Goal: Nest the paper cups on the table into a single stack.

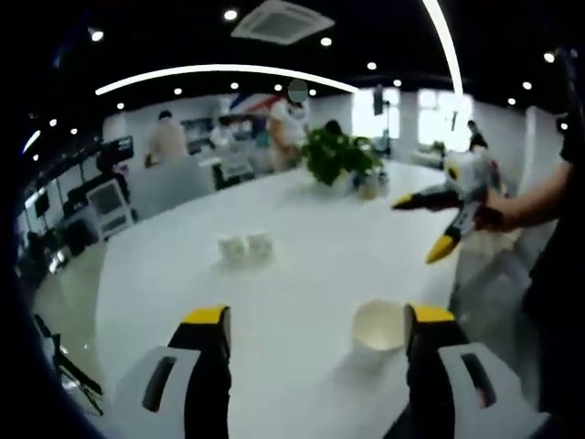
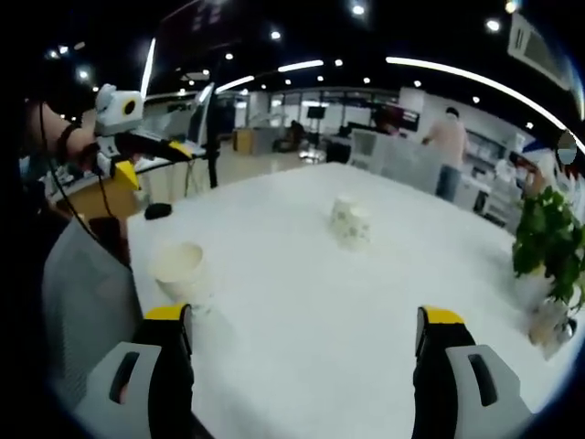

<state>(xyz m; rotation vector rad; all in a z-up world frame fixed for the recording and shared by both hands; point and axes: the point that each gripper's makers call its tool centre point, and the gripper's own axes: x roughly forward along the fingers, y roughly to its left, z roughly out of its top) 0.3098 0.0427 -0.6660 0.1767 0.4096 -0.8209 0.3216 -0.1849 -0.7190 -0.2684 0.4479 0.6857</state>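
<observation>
Both tools gape wide and empty over the white worktop [image 1: 302, 302], one paper cup [image 1: 379, 326] beside the left tool's [image 1: 315, 320] right jaw, two cups [image 2: 350, 220] farther ahead of the right tool [image 2: 306, 322].

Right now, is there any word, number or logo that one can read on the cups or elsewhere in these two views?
None can be read.
Paper cups, near cup: plain white, no print visible.
Red and blue shape on the far wall: too blurred to read.
</observation>
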